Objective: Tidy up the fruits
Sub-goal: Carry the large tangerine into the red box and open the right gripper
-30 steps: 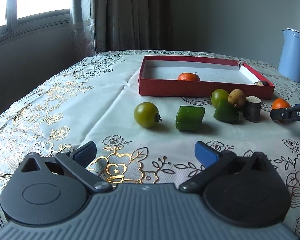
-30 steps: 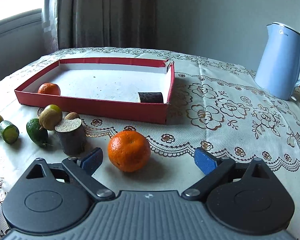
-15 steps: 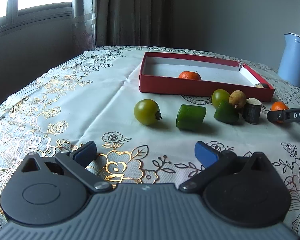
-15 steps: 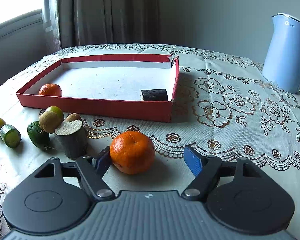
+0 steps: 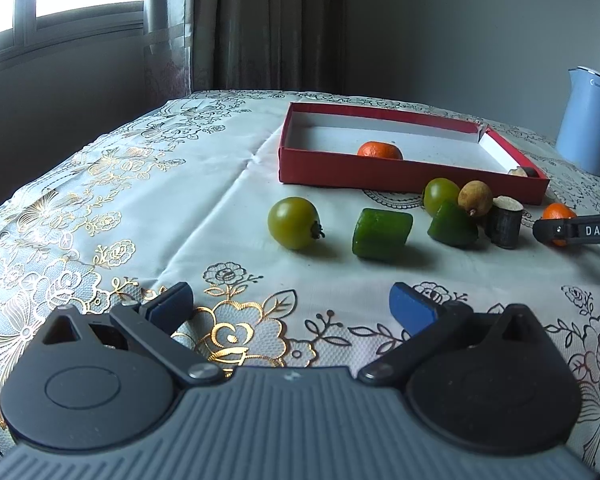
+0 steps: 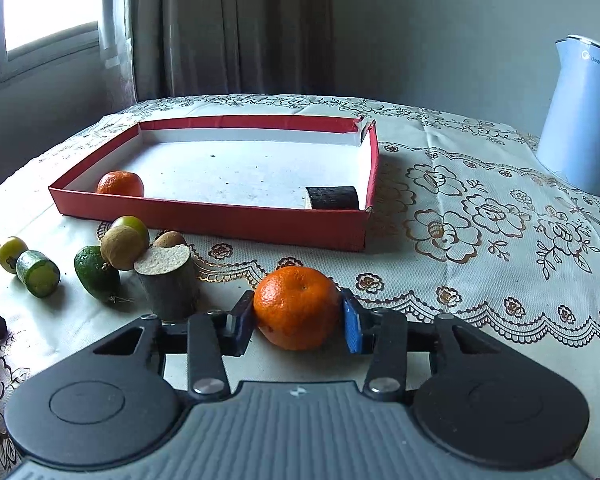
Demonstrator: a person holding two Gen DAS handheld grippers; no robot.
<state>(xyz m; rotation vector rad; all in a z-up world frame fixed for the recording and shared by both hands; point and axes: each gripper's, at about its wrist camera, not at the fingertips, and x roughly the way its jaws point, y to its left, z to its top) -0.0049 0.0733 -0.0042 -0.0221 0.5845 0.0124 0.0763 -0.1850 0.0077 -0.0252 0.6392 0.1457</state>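
Note:
In the right wrist view an orange point(image 6: 296, 306) sits on the tablecloth between the blue pads of my right gripper point(image 6: 298, 322); the jaws are closing and both pads touch its sides. The red box point(image 6: 208, 220) behind holds another orange point(image 6: 120, 184) and a dark cane piece point(image 6: 334, 198). My left gripper point(image 5: 292, 306) hangs open over the cloth with nothing between its fingers. Ahead of it lie a green tomato point(image 5: 294, 222), a cucumber chunk point(image 5: 380, 234), a dark green fruit point(image 5: 452, 226), a second green tomato point(image 5: 440, 196), a brown fruit point(image 5: 475, 198) and a cane stub point(image 5: 504, 222).
A light blue kettle point(image 6: 580, 120) stands at the far right of the table. A window and curtain are behind the table at the left. The cane stub point(image 6: 168, 284) stands close to my right gripper's left finger.
My right gripper's jaws have come together from wide apart onto the orange. The left gripper stayed open and in place.

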